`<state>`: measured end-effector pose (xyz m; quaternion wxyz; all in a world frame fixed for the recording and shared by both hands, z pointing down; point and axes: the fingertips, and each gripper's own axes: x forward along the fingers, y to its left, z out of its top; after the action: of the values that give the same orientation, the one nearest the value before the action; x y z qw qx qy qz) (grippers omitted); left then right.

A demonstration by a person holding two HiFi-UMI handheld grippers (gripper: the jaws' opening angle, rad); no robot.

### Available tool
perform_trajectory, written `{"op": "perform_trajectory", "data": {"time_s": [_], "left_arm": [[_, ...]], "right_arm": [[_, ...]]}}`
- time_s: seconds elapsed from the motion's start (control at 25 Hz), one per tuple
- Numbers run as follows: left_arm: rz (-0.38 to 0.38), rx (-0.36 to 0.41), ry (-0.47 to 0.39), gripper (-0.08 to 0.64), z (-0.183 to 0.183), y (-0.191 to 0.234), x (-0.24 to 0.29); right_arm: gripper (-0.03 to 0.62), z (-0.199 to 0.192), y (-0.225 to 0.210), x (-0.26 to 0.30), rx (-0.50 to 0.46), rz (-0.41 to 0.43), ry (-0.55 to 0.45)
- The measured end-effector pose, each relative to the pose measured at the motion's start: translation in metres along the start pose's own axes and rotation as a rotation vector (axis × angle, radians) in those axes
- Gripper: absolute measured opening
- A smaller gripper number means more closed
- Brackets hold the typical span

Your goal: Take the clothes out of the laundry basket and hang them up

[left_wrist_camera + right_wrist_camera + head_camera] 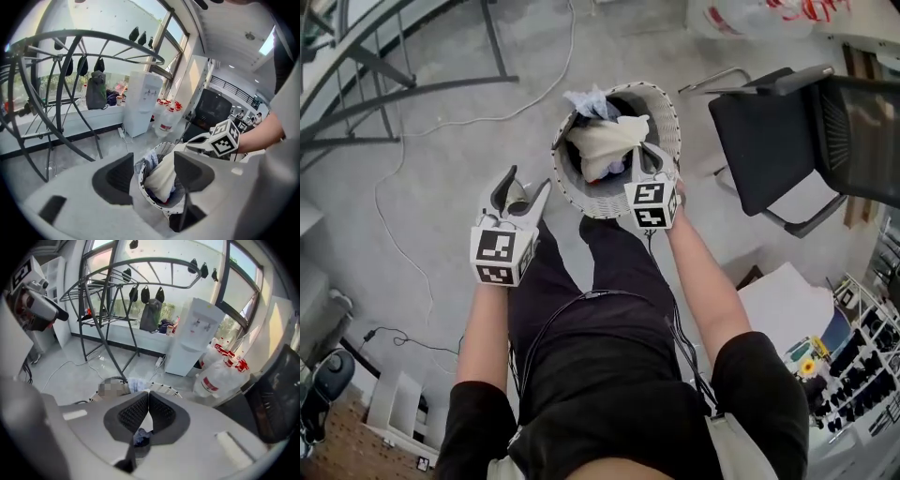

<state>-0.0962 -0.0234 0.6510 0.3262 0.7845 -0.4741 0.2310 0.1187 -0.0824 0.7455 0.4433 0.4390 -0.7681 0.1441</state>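
You stand on a bare grey concrete floor (pixel 441 169) with a thin cable (pixel 394 216) trailing across it. A black drying rack (pixel 356 66) is at your left and a black chair (pixel 787 131) at your right. The right gripper view also shows a white water dispenser (pixel 192 336) by the window, with large water bottles (pixel 218 376) beside it. The laundry basket (pixel 598 201) sits on the floor just ahead of your legs, between rack and chair. It is round, white and woven, and its rim tilts toward you. A cream garment (pixel 605 139) bulges out of its mouth and stretches up to your right gripper (pixel 649 157), whose jaws are clenched on its edge. The pads meet with only cloth showing under them. A crumpled pale blue cloth (pixel 586 101) hangs over the far rim, and darker pieces (pixel 614 169) lie deeper in the basket under the cream one. Your left gripper (pixel 528 180) hangs just beside the basket's near left wall, jaws spread and grasping nothing. Its own view shows the basket well below, framed between the two pads.
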Motion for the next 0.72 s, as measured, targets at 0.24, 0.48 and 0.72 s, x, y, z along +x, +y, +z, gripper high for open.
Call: {"op": "perform_trajectory", "data": {"time_s": [0.24,0.48,0.72], "left_arm": [[-0.008,0.061,-0.002,0.275,0.030,-0.018,-0.033],[-0.025,0.015,-0.086,0.275,0.072,-0.031,-0.066],[-0.067,0.005,-0.181,0.275,0.109,-0.045,-0.107]], "right_arm": [[0.015,0.067,-0.026,-0.075,0.049,-0.047,-0.118],[0.015,0.140,-0.055,-0.147,0.075,-0.078,-0.256],[0.017,0.209,-0.072,-0.229,0.053,-0.109,-0.385]]}}
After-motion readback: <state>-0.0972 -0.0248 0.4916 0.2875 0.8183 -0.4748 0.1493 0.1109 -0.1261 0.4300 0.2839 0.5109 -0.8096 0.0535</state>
